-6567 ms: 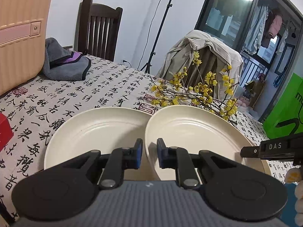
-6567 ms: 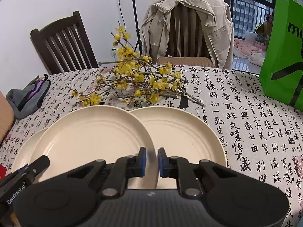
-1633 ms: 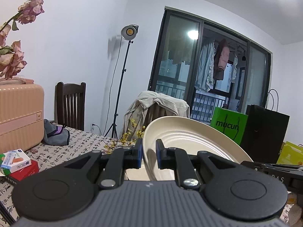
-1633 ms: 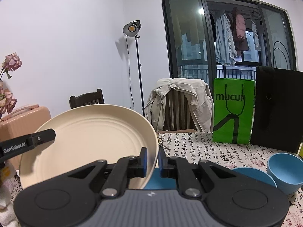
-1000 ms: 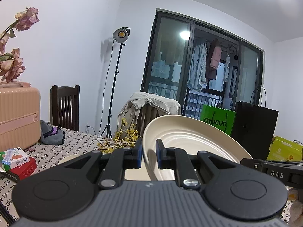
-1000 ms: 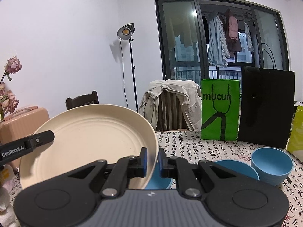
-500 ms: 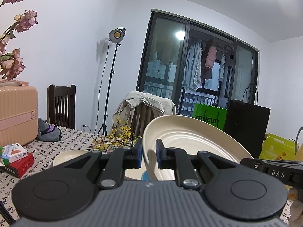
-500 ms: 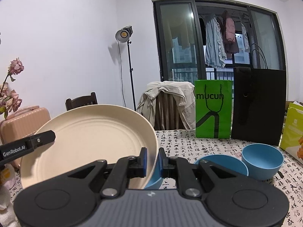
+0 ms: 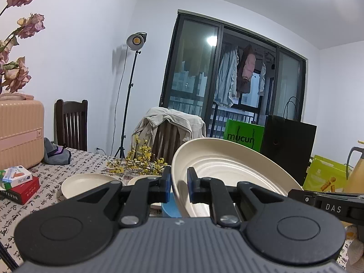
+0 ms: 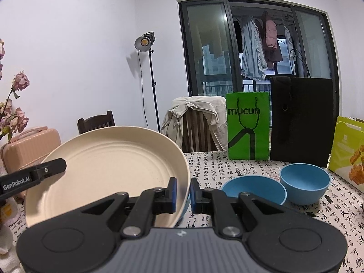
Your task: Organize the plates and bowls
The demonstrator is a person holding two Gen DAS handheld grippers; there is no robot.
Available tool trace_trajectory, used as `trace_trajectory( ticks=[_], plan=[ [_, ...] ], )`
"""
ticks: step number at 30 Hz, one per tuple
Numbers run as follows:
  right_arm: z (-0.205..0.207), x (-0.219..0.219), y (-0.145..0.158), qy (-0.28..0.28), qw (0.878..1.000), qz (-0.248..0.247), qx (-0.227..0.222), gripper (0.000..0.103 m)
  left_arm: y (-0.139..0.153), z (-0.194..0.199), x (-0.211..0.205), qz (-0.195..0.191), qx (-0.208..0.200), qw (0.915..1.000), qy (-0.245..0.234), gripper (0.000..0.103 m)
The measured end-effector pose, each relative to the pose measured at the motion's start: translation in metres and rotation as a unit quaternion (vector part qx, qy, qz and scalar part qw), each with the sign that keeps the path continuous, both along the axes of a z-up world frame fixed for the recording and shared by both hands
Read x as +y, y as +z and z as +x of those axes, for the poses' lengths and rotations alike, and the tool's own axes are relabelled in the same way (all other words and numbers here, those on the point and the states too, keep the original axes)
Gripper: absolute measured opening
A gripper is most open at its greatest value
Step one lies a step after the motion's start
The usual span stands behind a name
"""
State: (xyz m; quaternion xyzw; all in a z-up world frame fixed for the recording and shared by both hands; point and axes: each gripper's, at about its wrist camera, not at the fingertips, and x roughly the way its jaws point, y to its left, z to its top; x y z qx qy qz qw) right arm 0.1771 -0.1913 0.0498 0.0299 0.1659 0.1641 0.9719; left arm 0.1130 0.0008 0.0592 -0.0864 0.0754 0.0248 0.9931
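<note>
Both tools pinch one cream plate (image 10: 109, 173) by opposite rims, held tilted in the air above the table (image 10: 218, 166): left tool (image 9: 179, 185), right tool (image 10: 182, 193). Only the right view shows two blue bowls (image 10: 304, 182) near the table's far edge; only the left shows two more plates (image 9: 86, 184) lying flat

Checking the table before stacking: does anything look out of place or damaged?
Nothing is broken or spilled. One oddity: a loose spray of yellow flowers lies flat on the table behind the two cream plates, not in a vase.
</note>
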Motion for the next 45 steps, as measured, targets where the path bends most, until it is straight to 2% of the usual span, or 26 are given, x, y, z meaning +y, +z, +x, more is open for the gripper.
trace_trajectory(
  ticks=[20,45],
  plan=[
    [-0.023,-0.016,-0.014,-0.005,1.000,0.006,0.013,0.012,-0.015,-0.018,-0.010,-0.004,0.011,0.9999,-0.012,0.014],
    [-0.023,-0.028,-0.043,-0.014,0.999,0.008,0.047,0.012,-0.051,-0.012,-0.016,-0.008,0.061,0.9973,-0.039,0.014]
  ],
)
